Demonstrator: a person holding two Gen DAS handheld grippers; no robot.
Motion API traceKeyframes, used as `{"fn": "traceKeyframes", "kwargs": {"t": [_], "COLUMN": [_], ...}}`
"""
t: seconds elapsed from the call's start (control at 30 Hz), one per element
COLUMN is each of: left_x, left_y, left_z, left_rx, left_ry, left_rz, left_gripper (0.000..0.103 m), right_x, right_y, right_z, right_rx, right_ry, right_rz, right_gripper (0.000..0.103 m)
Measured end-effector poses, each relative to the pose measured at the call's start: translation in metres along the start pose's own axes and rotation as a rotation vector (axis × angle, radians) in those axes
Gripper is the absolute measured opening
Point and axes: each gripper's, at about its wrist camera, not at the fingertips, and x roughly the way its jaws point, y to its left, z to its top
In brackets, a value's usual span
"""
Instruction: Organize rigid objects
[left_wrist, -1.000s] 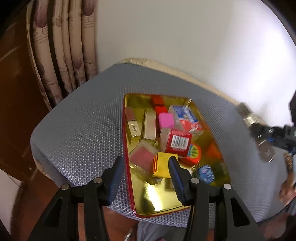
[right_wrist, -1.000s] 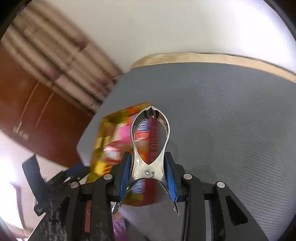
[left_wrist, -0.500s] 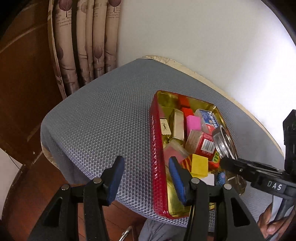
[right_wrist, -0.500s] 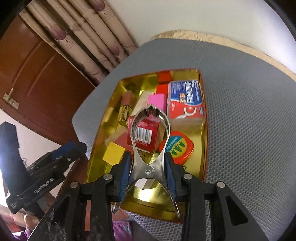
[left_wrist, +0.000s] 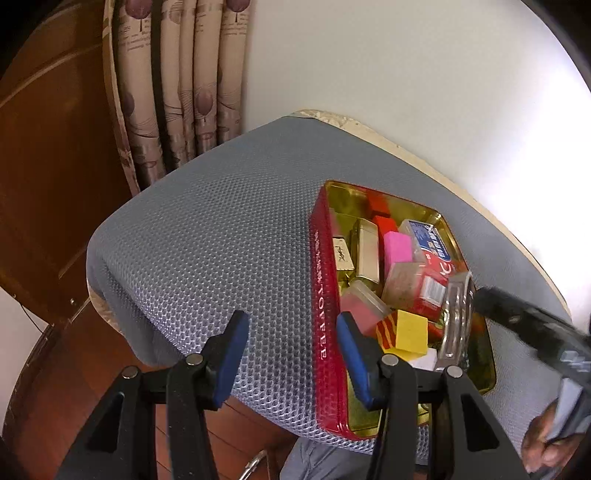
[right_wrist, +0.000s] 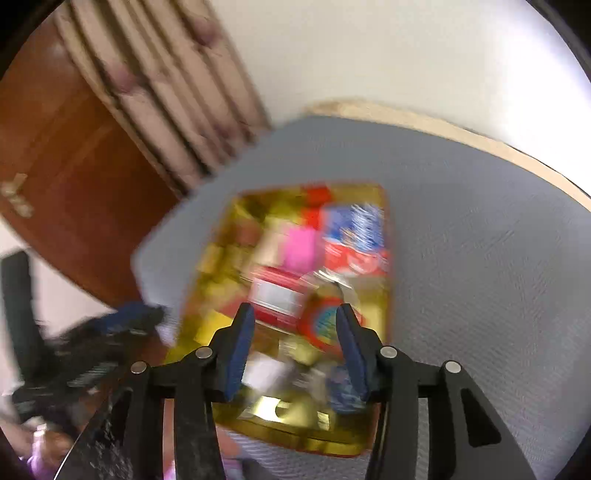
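Grey mesh cushion (left_wrist: 221, 240) below a white wall carries the work. The right gripper (right_wrist: 295, 314) has its jaws opening with nothing between them, and the metal spring clip (left_wrist: 458, 314) it pinched half a second ago now stands loose in the gold-lined tin (left_wrist: 321, 295), beside the red carton (left_wrist: 424, 295) and yellow block (left_wrist: 410, 330), so that item looks stowed. The left gripper (left_wrist: 291, 321) hangs apart and empty, straddling the tin's red side wall; it has shifted off the pile since a second ago, probably free to steady the tin.
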Motion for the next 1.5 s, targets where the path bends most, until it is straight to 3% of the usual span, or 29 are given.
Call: {"fn": "traceKeyframes", "kwargs": {"t": [0.13,0.4,0.5,0.6,0.7,0.8,0.87,0.93,1.03,1.1,1.2,1.37,1.5], "left_x": [0.000,-0.002,0.001,0.000,-0.004,-0.012,-0.021,-0.033,-0.051,-0.060,-0.069,-0.073,-0.077], "left_y": [-0.001,0.007,0.014,0.018,0.011,-0.005,-0.019,-0.032,-0.048,-0.053,-0.052,-0.050,-0.051], "left_z": [0.001,0.003,0.003,0.003,0.001,-0.002,-0.006,-0.013,-0.023,-0.029,-0.037,-0.043,-0.046], "left_rx": [0.008,-0.019,-0.050,-0.074,-0.058,-0.002,0.036,0.069,0.122,0.141,0.132,0.121,0.120], "left_ry": [-0.009,-0.030,-0.007,-0.007,-0.023,-0.051,-0.087,-0.142,-0.228,-0.260,-0.273,-0.277,-0.280], "left_rz": [0.025,0.070,0.062,0.046,0.026,0.021,0.023,0.073,0.146,0.141,0.101,0.099,0.088], "left_gripper": [0.051,0.051,0.051,0.051,0.051,0.051,0.051,0.051,0.051,0.051,0.052,0.052,0.052], "right_x": [0.016,0.057,0.066,0.047,0.014,-0.025,-0.040,-0.050,-0.062,-0.070,-0.078,-0.099,-0.105], "right_y": [0.009,0.005,0.002,0.003,0.001,0.013,0.027,0.039,0.045,0.046,0.049,0.054,0.067], "right_z": [0.002,0.008,0.005,-0.008,-0.018,-0.027,-0.037,-0.047,-0.059,-0.067,-0.077,-0.085,-0.087], "right_rx": [0.031,0.150,0.235,0.227,0.181,0.000,-0.117,-0.171,-0.153,-0.131,-0.088,-0.068,-0.098], "right_ry": [0.081,0.150,0.237,0.237,0.144,-0.027,-0.112,-0.177,-0.242,-0.279,-0.325,-0.421,-0.450], "right_rz": [0.214,0.366,0.480,0.464,0.371,0.046,-0.191,-0.310,-0.355,-0.374,-0.398,-0.389,-0.430], "right_gripper": [0.044,0.044,0.049,0.054,0.058,0.067,0.081,0.091,0.097,0.098,0.099,0.102,0.102]}}
